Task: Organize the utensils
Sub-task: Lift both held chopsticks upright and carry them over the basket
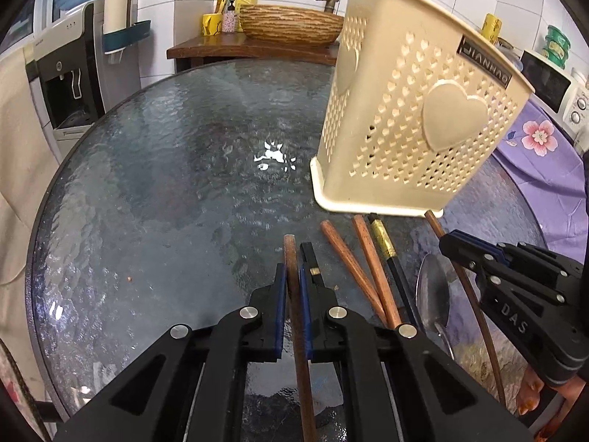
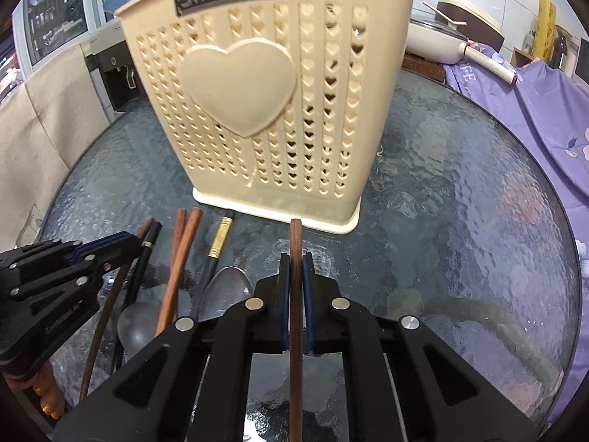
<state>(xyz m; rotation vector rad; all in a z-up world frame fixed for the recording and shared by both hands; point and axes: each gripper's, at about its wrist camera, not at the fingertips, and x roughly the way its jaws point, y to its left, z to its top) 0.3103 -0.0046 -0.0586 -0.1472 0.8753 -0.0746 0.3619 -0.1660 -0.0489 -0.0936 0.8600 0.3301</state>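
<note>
A cream utensil basket (image 2: 265, 110) with heart-shaped holes stands upright on the round glass table (image 1: 147, 184), toward its far side. Just near of its base lies a loose row of utensils: two brown chopsticks (image 2: 180, 258) side by side, a black chopstick with a gold band (image 2: 219, 245), and two metal spoons (image 2: 224, 291) close to the grippers.

The right gripper (image 2: 295, 258) has its blue-padded jaws pinched on a dark brown chopstick (image 2: 295, 276) that points straight at the basket, its tip just short of the base. The left gripper (image 1: 292, 276), to the left of the row, has its jaws closed on another brown chopstick (image 1: 294, 294), with a black chopstick (image 1: 309, 258) lying beside its right finger.

Beyond the table, a woven basin (image 1: 291, 24) sits on a wooden counter, a water dispenser (image 1: 70, 84) stands far left, and purple floral cloth (image 2: 533, 118) drapes at the right.
</note>
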